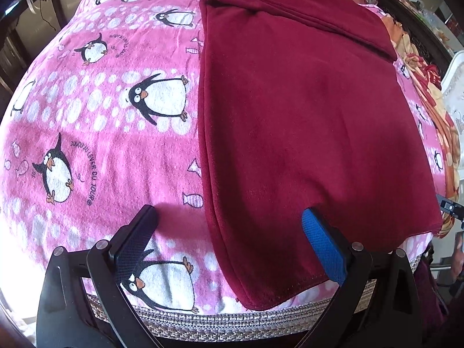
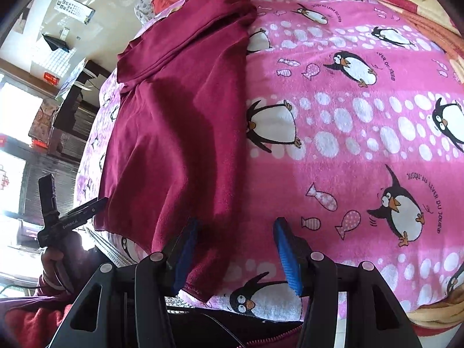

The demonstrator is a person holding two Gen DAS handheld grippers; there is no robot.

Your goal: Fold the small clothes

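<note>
The dark red garment (image 1: 304, 121) is lying flat on the pink penguin blanket (image 1: 101, 116) of the bed, with its near hem close to the woven border of the blanket at 6 o'clock. In my judgement the step in hand is to take the two near corners of the hem and carry them toward the far end, so both grips should be taken low on the hem and both hands should be lifting together, keeping the edge straight so that no crease is forming. In the left wrist view, the left gripper (image 1: 229, 243) is standing over the near left corner; its jaws are wide open, one pad on the bare blanket at 7 o'clock and the blue pad (image 1: 322, 246) touching the top of the cloth at 5 o'clock, so nothing is held. In the right wrist view, the right gripper (image 2: 235, 249) is sitting over the near right corner; its jaws are about half open, the left pad against the cloth, the right pad over the blanket, and they are not pinching anything.
</note>
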